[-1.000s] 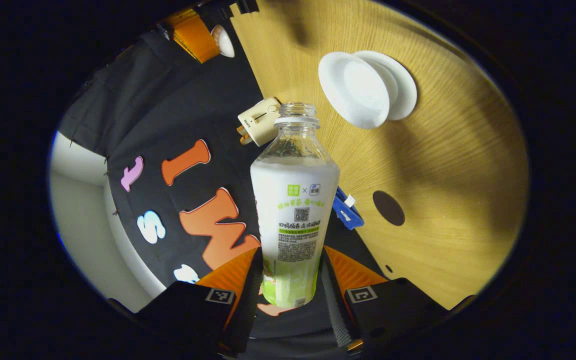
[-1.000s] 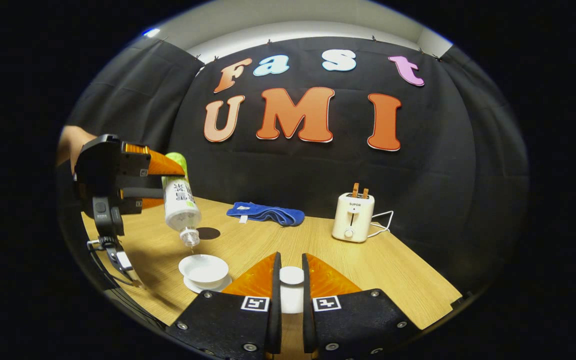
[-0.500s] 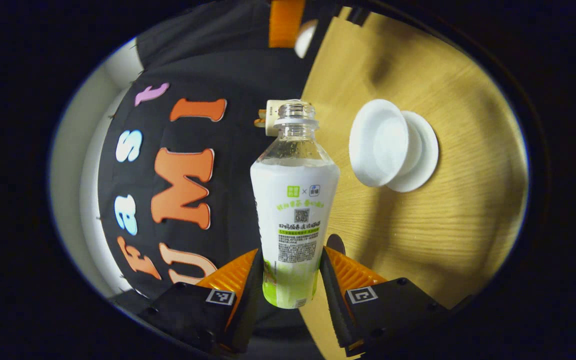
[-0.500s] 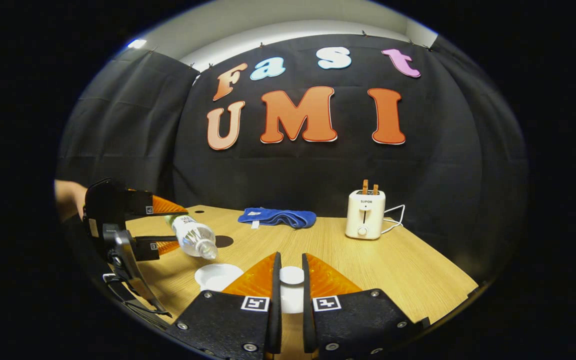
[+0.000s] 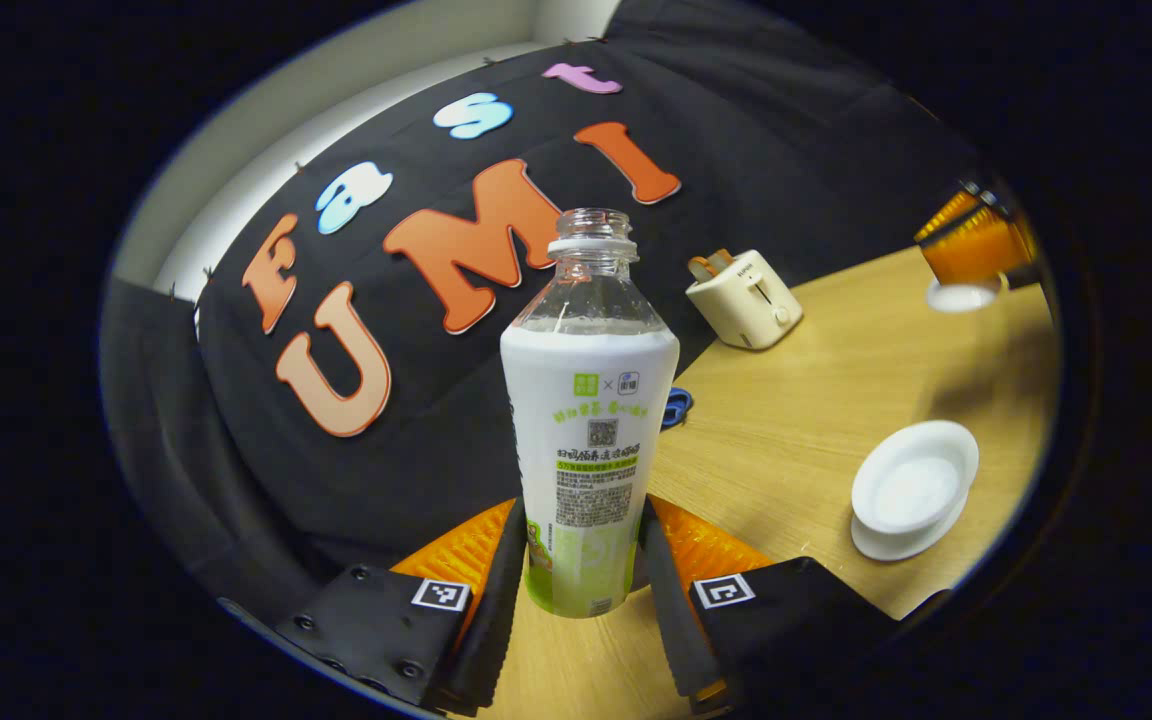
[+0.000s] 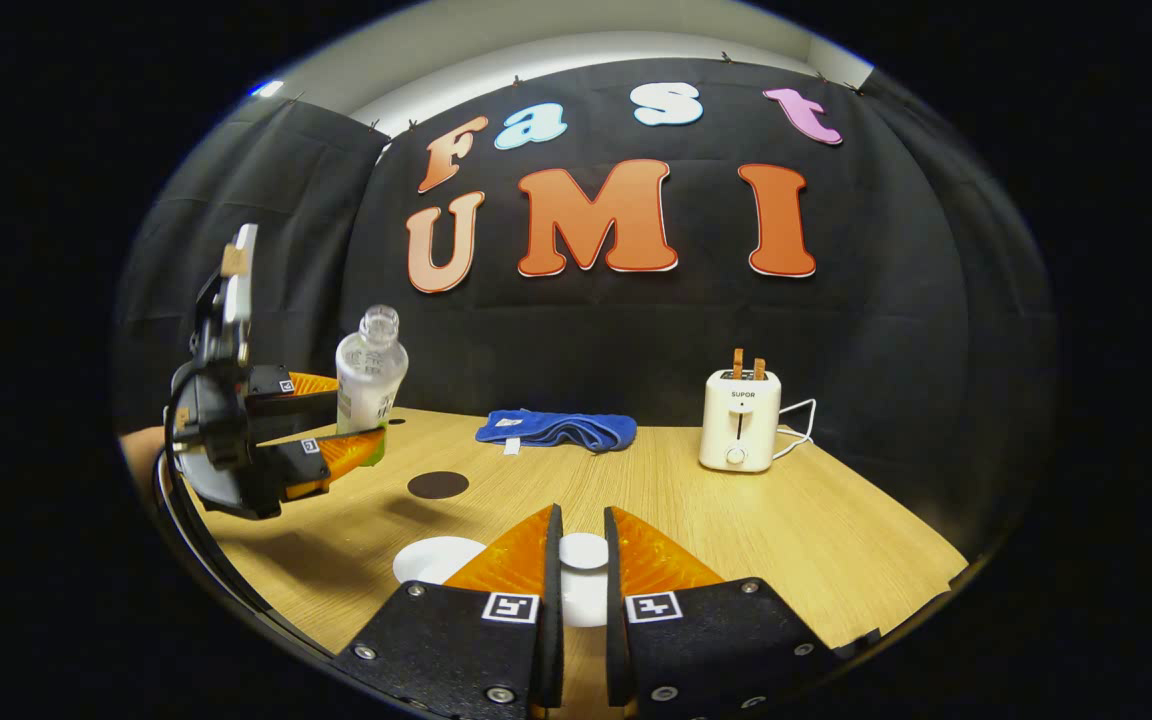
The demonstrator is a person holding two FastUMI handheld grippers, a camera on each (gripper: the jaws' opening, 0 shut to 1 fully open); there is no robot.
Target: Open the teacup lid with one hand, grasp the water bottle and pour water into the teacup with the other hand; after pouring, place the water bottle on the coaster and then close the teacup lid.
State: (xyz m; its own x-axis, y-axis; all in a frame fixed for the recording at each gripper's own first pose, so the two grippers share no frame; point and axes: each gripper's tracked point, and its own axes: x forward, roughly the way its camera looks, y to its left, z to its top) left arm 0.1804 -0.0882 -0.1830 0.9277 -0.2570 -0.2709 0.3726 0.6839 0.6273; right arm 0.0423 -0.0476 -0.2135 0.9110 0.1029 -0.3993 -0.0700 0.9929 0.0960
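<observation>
Two steps remain, I judge: my left gripper (image 5: 576,560) pinches the upright bottle (image 5: 588,420) above the table, short of the coaster (image 6: 437,485), while my right gripper (image 6: 577,560) clamps the lid (image 6: 583,551) beside the uncovered cup (image 5: 914,487).

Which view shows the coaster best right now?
The right gripper view: the coaster lies unobstructed as a dark round disc on the table, just right of the water bottle held in the left tool. The left gripper view gives no clear sight of it.
</observation>
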